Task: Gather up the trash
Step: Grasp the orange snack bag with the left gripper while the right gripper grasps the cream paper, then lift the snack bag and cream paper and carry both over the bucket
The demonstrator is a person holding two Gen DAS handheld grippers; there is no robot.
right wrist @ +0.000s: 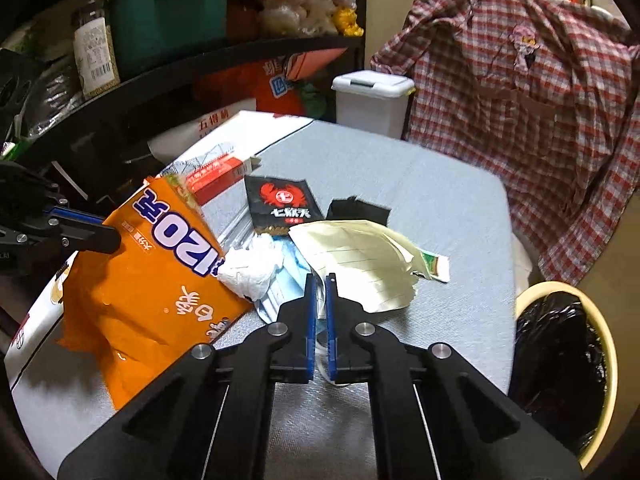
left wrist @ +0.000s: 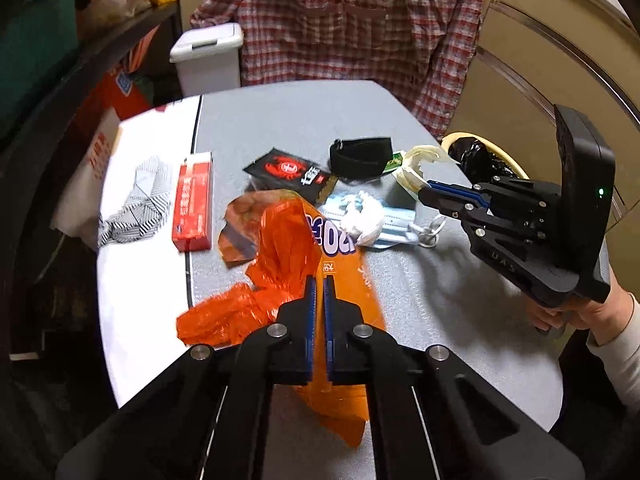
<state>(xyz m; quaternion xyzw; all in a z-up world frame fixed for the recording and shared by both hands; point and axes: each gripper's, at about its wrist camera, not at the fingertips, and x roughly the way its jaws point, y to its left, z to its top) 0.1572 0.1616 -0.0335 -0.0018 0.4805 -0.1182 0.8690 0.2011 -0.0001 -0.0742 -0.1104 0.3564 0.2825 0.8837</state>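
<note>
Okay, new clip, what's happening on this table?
A person with a gripper in each hand is clearing litter off a grey table. The left gripper is clamped on an orange snack bag, lifting it. The right gripper is closed on a cream lined paper. A face mask, crumpled tissue and black packet remain. A black-lined bin waits beside the table.

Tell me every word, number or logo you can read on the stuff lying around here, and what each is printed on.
"120", seen upside down: orange snack bag.
"七欣天" under a red crab logo: black packet.
"五得" and a further character, in red: white bag beside the table.
"UAS", faint: body of the right gripper.
Too blurred or small: red box, jar label, other characters on the orange bag.
</note>
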